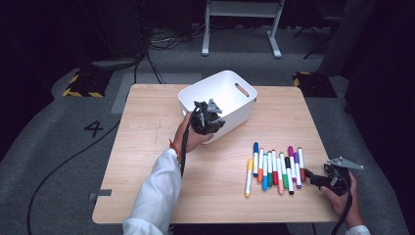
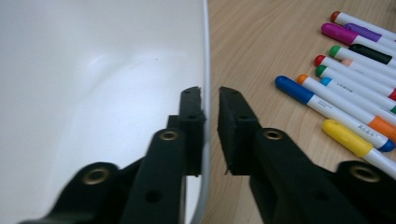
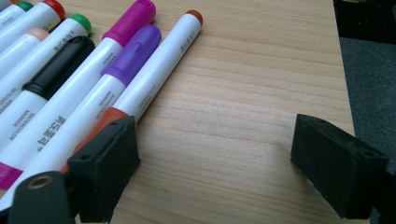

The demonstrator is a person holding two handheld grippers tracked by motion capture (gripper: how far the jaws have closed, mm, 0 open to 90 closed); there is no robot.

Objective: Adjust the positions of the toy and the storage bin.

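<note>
White bin (image 2: pixel 93 93) runs off the left gripper view's top, left and bottom, its floor unseen. Markers (image 2: pixel 355 70) are cut by that view's right edge; in the right gripper view the markers (image 3: pixel 70 84) run off left, their print too blurred to read.

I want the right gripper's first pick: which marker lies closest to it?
The orange-capped marker, outermost in the row, beside the purple marker. Its orange end lies right by one of the right gripper's fingers.

Overhead view; two close tool views
</note>
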